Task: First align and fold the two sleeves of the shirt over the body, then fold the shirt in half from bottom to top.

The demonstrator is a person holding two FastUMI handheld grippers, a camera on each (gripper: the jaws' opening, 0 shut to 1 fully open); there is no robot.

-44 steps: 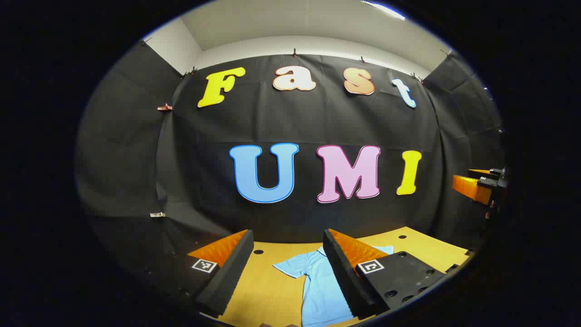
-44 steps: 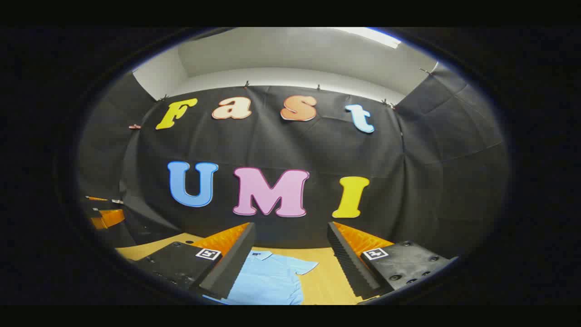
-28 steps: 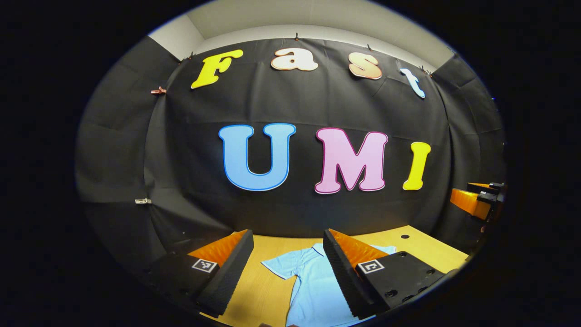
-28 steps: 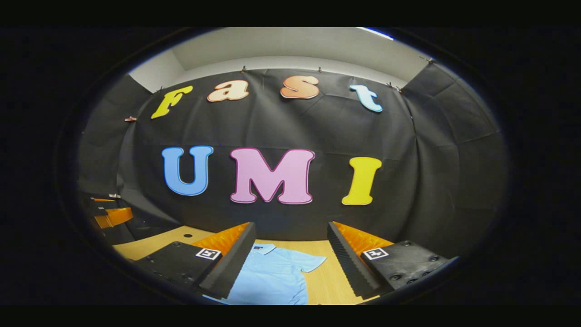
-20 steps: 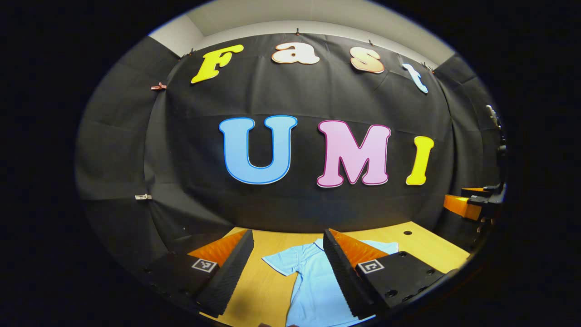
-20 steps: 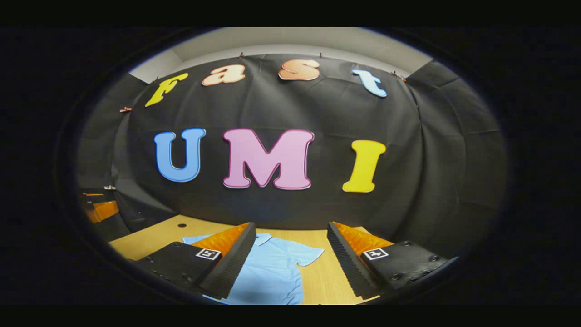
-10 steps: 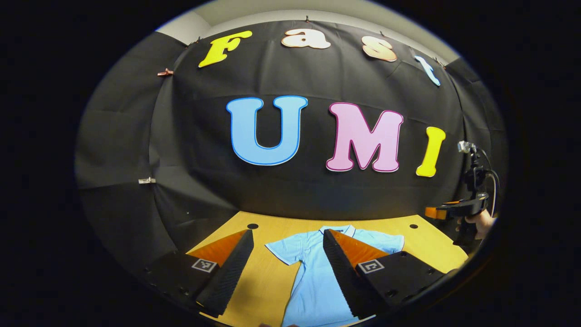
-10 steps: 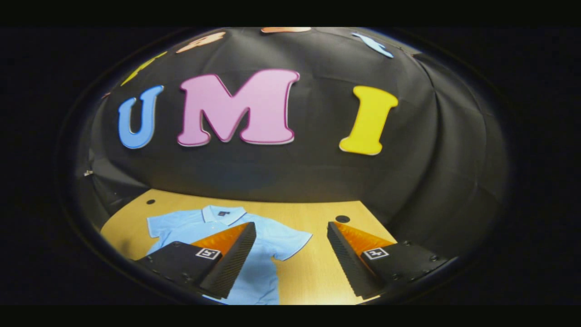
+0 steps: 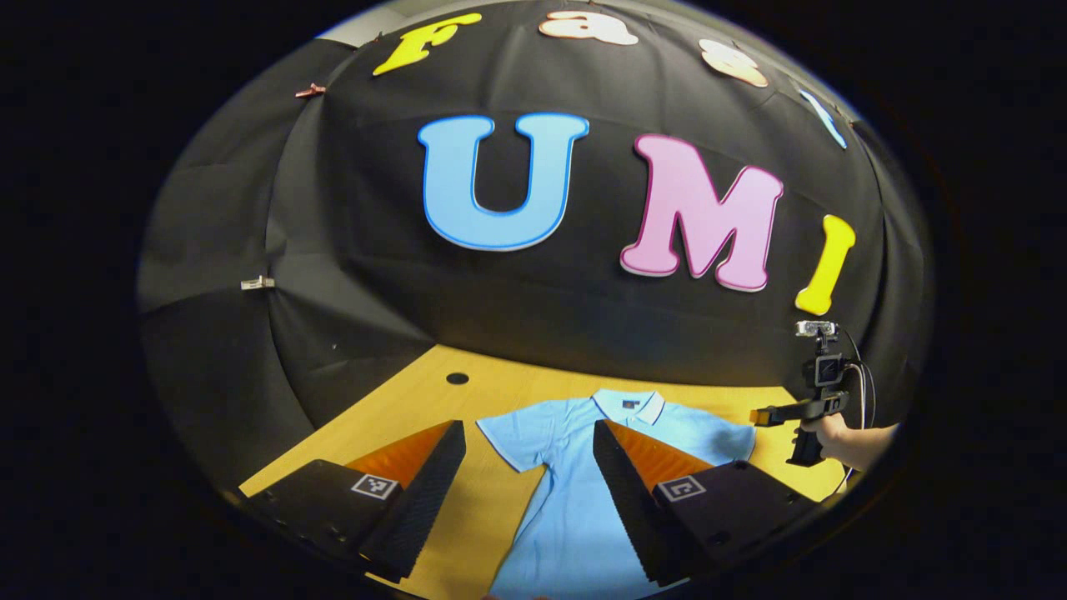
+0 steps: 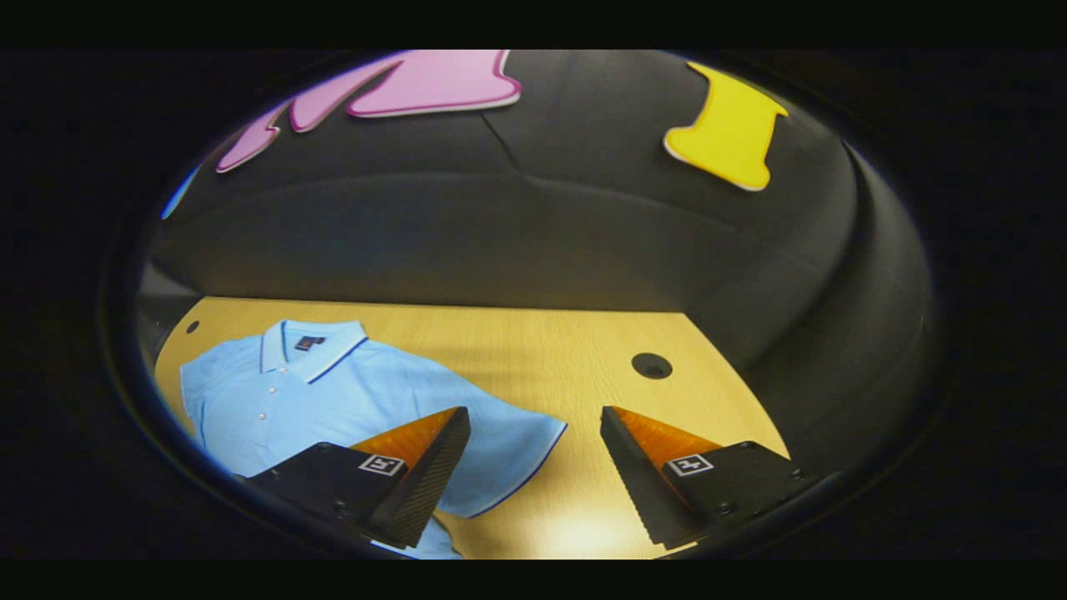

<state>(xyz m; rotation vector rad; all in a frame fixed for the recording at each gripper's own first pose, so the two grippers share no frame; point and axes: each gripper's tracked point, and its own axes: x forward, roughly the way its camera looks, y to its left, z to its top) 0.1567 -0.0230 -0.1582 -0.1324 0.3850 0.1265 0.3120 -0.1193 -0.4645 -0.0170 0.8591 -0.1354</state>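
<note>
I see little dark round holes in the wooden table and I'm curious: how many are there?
2 show in the right gripper view: one hole right of the shirt, one hole at the table's far left edge. The grippers or shirt may hide others.

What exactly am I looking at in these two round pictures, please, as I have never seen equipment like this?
There is no robot here. A person holds a two-finger claw in each hand, and each claw carries a wide-angle camera looking forward along its own fingers.

In the left gripper view, the left claw shows at the bottom, its fingers apart and holding nothing. Far off at the right edge you can see the person's hand holding the other claw.

In the right gripper view, the right claw is also open and holds nothing, above the table near one sleeve.

On the wooden table lies a light blue shirt, spread flat with its collar toward the black cloth wall and both sleeves still out. Nothing has been folded yet.
</note>
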